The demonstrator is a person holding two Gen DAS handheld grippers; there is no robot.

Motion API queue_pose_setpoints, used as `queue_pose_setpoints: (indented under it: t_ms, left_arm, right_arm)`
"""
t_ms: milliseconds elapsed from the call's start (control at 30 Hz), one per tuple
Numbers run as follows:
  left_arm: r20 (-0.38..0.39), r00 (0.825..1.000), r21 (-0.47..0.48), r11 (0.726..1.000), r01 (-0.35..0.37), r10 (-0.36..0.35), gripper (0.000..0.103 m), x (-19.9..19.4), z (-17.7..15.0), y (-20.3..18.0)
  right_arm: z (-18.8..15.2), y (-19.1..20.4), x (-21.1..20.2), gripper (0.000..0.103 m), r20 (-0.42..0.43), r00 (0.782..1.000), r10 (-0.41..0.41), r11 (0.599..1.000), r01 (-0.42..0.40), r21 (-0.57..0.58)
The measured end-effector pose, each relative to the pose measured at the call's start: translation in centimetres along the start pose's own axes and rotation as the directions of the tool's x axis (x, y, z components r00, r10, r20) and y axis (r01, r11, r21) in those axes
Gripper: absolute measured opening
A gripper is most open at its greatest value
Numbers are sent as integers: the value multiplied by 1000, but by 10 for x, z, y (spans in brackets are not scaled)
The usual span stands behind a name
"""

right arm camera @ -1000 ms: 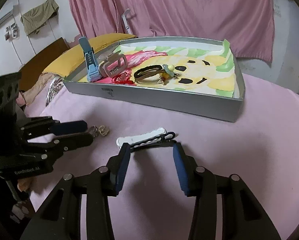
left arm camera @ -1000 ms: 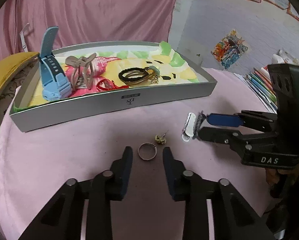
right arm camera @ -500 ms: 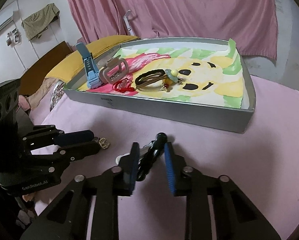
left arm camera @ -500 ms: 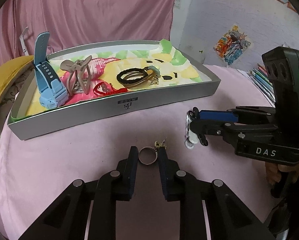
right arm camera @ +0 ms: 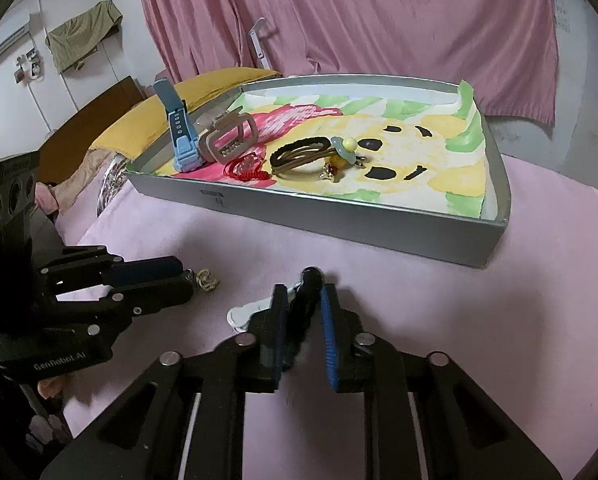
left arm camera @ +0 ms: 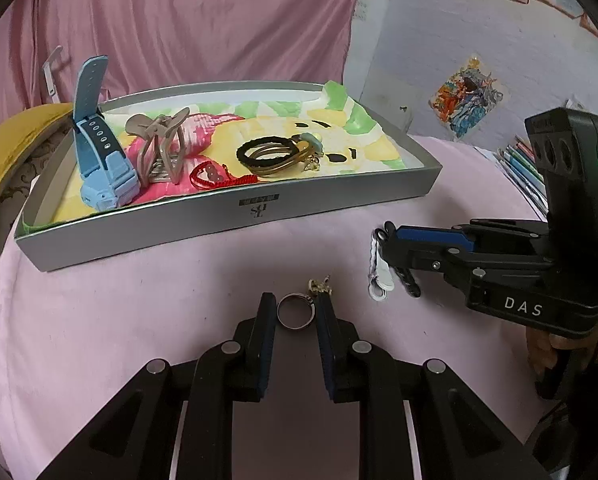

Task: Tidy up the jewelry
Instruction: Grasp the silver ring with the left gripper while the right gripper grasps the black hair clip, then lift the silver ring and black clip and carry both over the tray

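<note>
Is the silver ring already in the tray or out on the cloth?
Out: the ring lies on the pink cloth between the left gripper fingers, short of the tray.

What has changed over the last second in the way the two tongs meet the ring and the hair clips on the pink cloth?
Both tongs were open a second ago. The left tongs have closed around the ring. The right tongs have closed on the black hair clip, tipping it up off the pink cloth; the white hair clip shifted with it. The tray and gold earring stayed put.
</note>
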State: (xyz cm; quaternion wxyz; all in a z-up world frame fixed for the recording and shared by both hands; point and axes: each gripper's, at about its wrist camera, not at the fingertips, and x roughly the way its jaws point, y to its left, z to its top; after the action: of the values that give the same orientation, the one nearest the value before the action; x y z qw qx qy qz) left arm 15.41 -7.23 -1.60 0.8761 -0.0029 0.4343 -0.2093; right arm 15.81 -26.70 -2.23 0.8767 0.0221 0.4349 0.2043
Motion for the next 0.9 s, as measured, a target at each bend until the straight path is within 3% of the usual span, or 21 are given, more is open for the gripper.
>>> queue_pose_setpoints:
  t_ms: [433, 633, 800, 900]
  left_arm:
    - [31, 999, -27, 1000, 13, -12, 19, -8, -8, 1]
    - [121, 992, -79, 997, 28, -18, 19, -24, -4, 8]
    - [246, 969, -90, 996, 1, 21, 19, -43, 6, 8]
    - [328, 943, -90, 996, -16, 45, 19, -55, 14, 6]
  right_arm:
    - [-6, 7, -15, 12, 59, 998, -27, 999, 28, -23]
    - [-7, 9, -31, 12, 156, 988, -3, 1000, 2, 2]
    - [-2, 12, -44, 12, 261, 965, -9, 1000, 6, 10]
    - [2, 14, -51, 12, 331, 943, -32, 999, 28, 17]
